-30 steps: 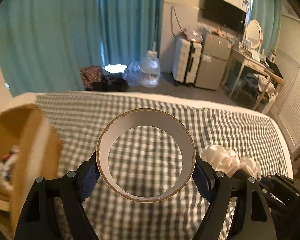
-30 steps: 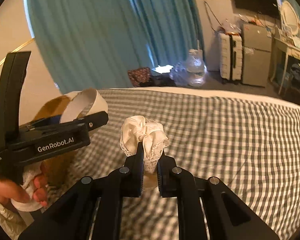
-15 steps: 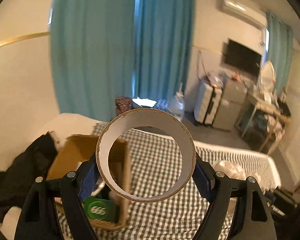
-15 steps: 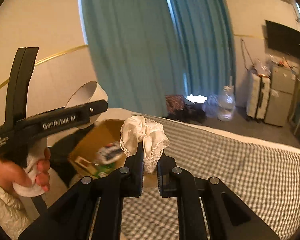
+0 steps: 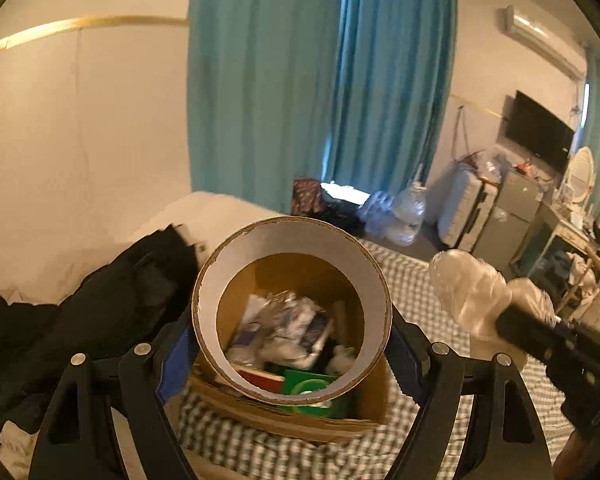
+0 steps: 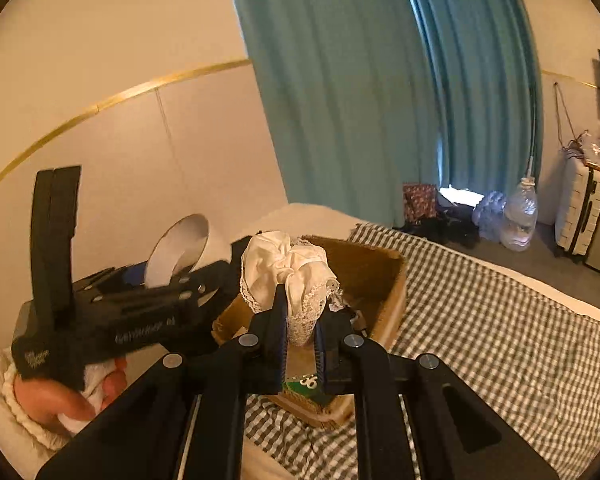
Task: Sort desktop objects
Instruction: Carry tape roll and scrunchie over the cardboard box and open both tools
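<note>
My left gripper [image 5: 292, 354] is shut on a wide cardboard ring [image 5: 260, 240], white inside with a brown rim, held above an open cardboard box [image 5: 284, 420]. Through the ring I see packets and a green item in the box. My right gripper [image 6: 300, 322] is shut on a cream lace scrunchie [image 6: 280, 264], held over the same box [image 6: 380, 276]. In the left wrist view the scrunchie [image 5: 464, 292] and right gripper show at the right edge. In the right wrist view the left gripper [image 6: 188, 280] and its ring [image 6: 176, 244] are at the left, gripped by a hand [image 6: 48, 400].
The box sits on a green-and-white checked cloth [image 6: 500, 332] over a bed. Dark clothing [image 5: 112, 308] lies left of the box. Teal curtains [image 5: 320, 80], a water bottle [image 6: 520, 216], a white suitcase [image 6: 580, 208] and a wall television [image 5: 540, 132] stand beyond.
Both grippers have swung left and risen with their loads. The box, at the left edge before, now lies straight under the ring and the scrunchie.
</note>
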Tool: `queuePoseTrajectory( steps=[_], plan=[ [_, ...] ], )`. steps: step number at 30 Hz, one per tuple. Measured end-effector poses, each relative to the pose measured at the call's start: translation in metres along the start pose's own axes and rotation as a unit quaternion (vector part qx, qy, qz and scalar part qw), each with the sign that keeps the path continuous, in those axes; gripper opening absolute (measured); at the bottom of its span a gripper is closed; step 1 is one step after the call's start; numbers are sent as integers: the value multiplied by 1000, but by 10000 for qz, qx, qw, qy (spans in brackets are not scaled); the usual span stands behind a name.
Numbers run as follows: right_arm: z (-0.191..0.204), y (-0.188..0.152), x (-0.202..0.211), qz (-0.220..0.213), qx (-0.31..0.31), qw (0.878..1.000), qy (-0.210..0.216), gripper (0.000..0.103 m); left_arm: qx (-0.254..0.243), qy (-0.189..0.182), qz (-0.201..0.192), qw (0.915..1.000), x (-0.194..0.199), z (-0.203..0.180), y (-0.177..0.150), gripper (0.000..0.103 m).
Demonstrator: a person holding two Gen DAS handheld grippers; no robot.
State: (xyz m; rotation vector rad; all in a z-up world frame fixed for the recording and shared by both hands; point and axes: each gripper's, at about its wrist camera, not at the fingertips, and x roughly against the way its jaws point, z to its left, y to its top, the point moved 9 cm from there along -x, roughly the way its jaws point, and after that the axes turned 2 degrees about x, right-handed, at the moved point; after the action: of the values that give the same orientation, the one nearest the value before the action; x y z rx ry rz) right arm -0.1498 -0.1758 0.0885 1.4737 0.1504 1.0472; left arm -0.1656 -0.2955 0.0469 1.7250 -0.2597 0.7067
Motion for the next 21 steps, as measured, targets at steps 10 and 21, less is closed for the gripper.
queuePoseTrajectory(
  steps=[10, 21],
  plan=[
    [-23, -19, -96, 545, -165, 9984, 12, 11, 406, 255, -74, 9988, -60, 39, -19, 83],
    [-50, -11, -129, 278, -29, 9994, -183, 97, 21, 451, 52, 9990, -101, 39, -25, 103]
  ],
)
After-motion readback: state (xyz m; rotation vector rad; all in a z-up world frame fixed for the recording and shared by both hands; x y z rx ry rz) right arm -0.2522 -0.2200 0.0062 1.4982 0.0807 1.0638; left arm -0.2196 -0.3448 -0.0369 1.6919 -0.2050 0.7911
